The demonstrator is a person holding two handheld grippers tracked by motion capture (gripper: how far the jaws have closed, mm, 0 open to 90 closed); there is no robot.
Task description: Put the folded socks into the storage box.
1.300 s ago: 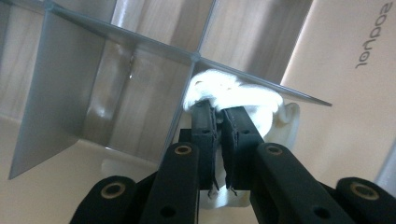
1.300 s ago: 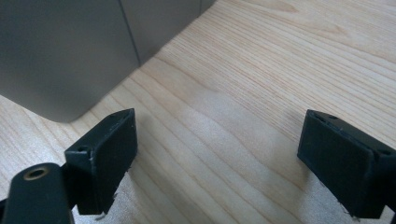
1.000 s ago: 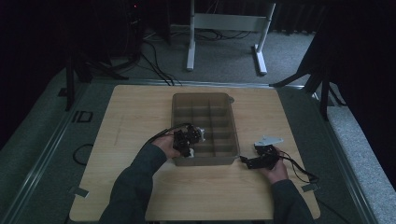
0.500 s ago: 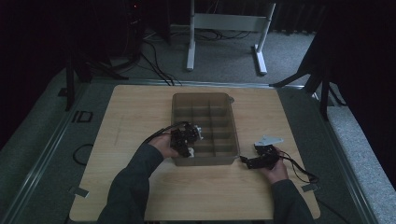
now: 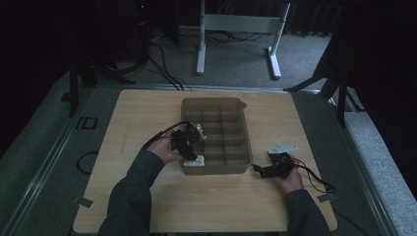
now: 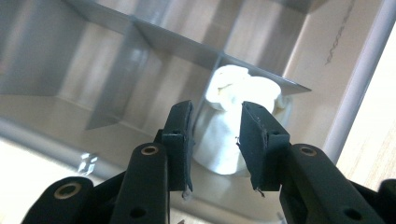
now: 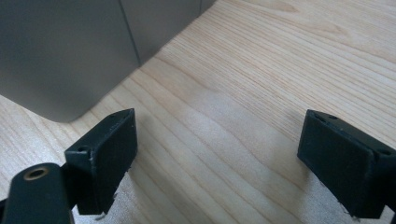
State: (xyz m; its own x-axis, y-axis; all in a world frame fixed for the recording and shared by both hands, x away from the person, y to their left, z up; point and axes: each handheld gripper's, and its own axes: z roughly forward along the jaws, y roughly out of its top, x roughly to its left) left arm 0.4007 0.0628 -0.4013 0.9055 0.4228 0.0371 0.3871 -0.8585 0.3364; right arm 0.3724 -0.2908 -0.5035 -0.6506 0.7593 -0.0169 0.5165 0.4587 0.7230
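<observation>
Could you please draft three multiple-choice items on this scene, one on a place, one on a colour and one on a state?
1. Where does the white object lie?
A. in a near corner compartment of the divided box
B. on the bare table
C. on the floor

2. What colour is the table?
A. blue
B. light wood
C. red

3. How do the left hand-held gripper jaws stand?
A. clamped on the object
B. parted, above it
C. pressed together

Answers: 1 A, the box corner walls surround it; 2 B, wood grain shows; 3 B, a gap shows, jaws having just been opening.

White crumpled lump (image 6: 238,121), soft-looking, lies in near-left corner compartment of grey divided box (image 5: 236,162), lower-centre frame.
</observation>
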